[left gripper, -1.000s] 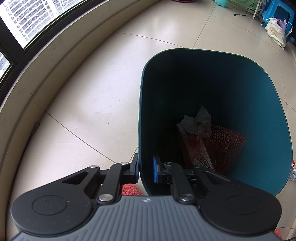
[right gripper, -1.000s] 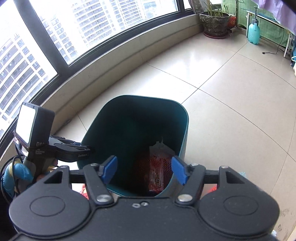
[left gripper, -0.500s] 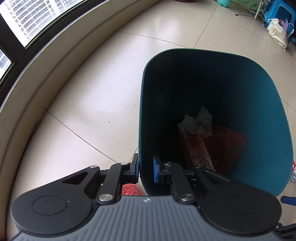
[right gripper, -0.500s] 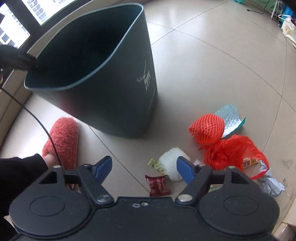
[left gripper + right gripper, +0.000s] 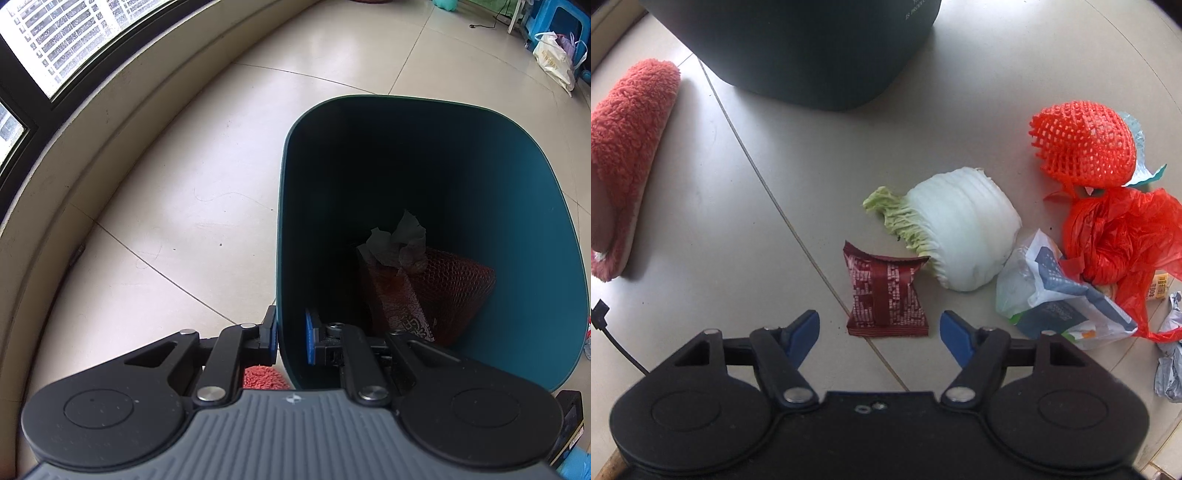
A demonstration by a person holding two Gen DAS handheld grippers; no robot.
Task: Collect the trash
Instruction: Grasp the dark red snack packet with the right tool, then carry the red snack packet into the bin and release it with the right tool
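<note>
Left gripper (image 5: 291,341): black linkage arms, blue pads, silver pivot screws, two round black housings; a ribbed grey cover with a small white mark is fitted at the centre. Right gripper (image 5: 879,332): black body throughout, blue fingertips (image 5: 955,336), silver screws. A thin black cable, possibly its own, is seen at the left edge.

One teal bin (image 5: 517,229), one fuzzy red slipper (image 5: 624,155) — one cabbage chunk (image 5: 960,229), one maroon wrapper (image 5: 884,295), one orange foam net (image 5: 1082,146).

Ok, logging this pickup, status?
Left gripper shut on bin rim. Right gripper open over red wrapper. Cabbage piece touches wrapper's corner.
</note>
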